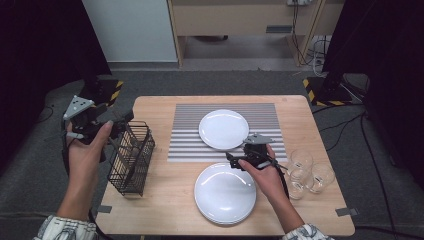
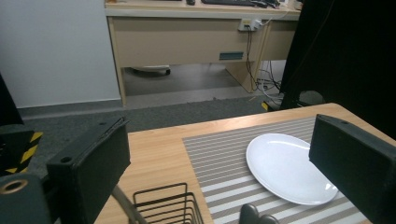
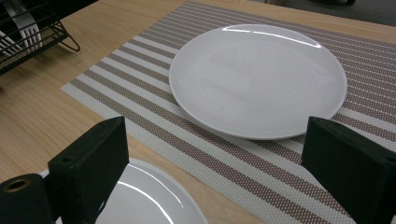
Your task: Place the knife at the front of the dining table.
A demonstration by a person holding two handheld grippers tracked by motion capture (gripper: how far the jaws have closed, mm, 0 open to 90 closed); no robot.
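A white plate (image 1: 223, 129) (image 2: 285, 168) (image 3: 257, 79) lies on a striped placemat (image 1: 190, 145) (image 3: 140, 79) in the middle of the wooden table. Nearer the front edge sits a stack of white plates (image 1: 225, 192) (image 3: 149, 196). My right gripper (image 1: 239, 160) (image 3: 215, 172) hovers open over the far rim of that stack, facing the plate on the mat, nothing between its jaws. A black wire basket (image 1: 131, 157) (image 2: 168, 205) (image 3: 28, 28) holding cutlery stands at the left. Above its far end my left gripper (image 1: 120, 120) (image 2: 219, 163) is open and empty.
Three clear glasses (image 1: 310, 172) stand at the table's right side, close to the right hand. A desk (image 2: 187, 32) and cables sit on the floor beyond the table. Bare wood (image 1: 165, 205) lies between basket and plate stack.
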